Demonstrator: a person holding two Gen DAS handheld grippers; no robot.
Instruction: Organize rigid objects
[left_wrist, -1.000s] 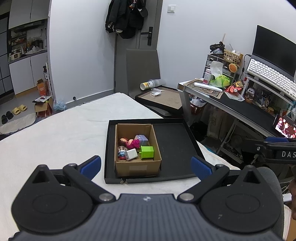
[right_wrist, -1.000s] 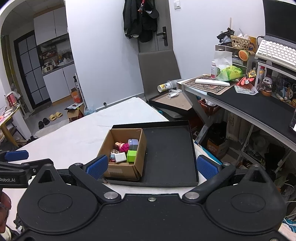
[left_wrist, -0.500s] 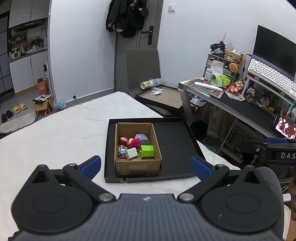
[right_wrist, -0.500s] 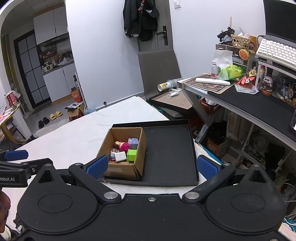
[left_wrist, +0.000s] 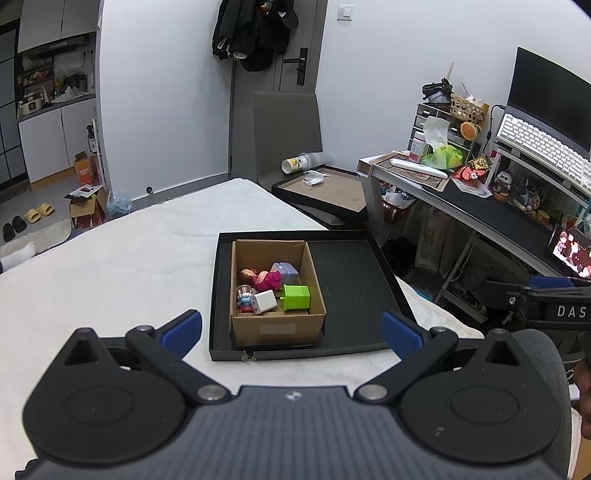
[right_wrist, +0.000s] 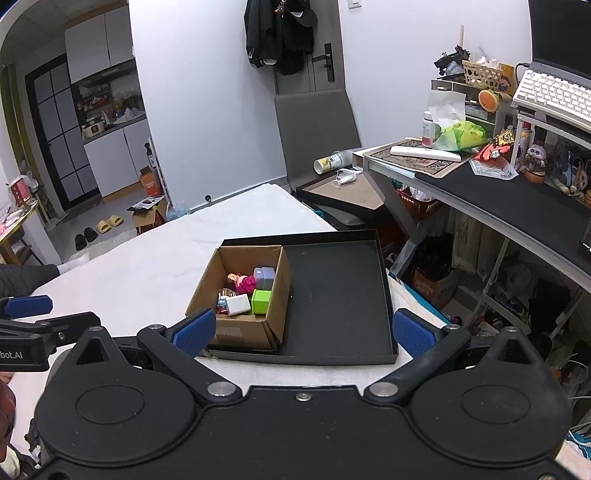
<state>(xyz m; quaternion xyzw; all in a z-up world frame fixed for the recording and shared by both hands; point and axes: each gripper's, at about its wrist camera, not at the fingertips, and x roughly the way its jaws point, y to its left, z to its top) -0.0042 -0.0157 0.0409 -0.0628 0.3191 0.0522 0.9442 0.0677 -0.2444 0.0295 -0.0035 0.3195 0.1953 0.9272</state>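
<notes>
A brown cardboard box stands in the left half of a shallow black tray on a white-covered table. Inside lie a green cube, a white cube, a lilac block, a pink doll and a small clear-topped toy. My left gripper hangs open in front of the tray, holding nothing. My right gripper is open too, near the tray's front edge, empty.
The tray's right half is bare. A grey chair stands beyond the table, a second framed tray beside it. A cluttered desk with a keyboard runs along the right. The table's right edge drops off just past the tray.
</notes>
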